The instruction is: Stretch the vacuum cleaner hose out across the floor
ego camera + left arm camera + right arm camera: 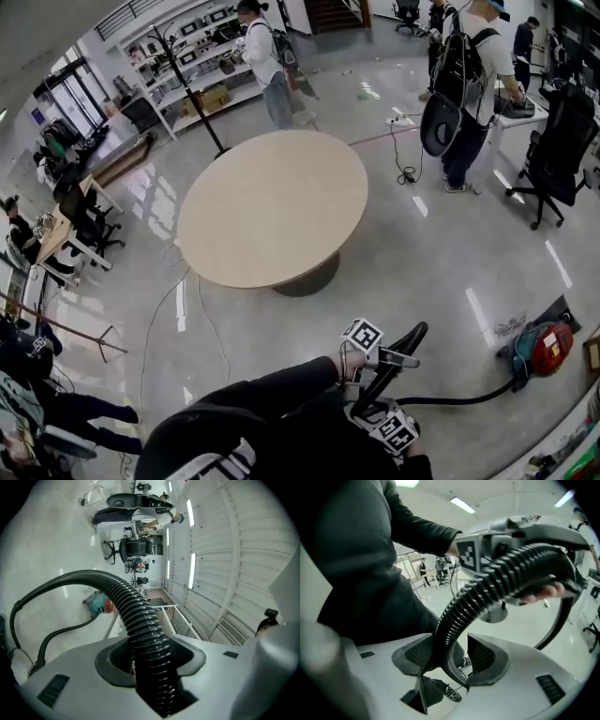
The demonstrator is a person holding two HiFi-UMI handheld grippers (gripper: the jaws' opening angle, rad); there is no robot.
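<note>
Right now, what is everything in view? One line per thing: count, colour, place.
vacuum cleaner hose: one, black, ribbed; held in both tools, trailing over the floor to the vacuum cleaner
vacuum cleaner: one, red and teal; on the floor at the right
round table: one, beige; centre of the room
office chair: one, black; right edge
shelving: one unit, white; far wall, upper left
bystanders: several standing beyond the table, more seated at the left edge
sleeve: one, black; bottom of the head view
left tool: one, grey; closed on the hose
right tool: one, grey; closed on the hose
</note>
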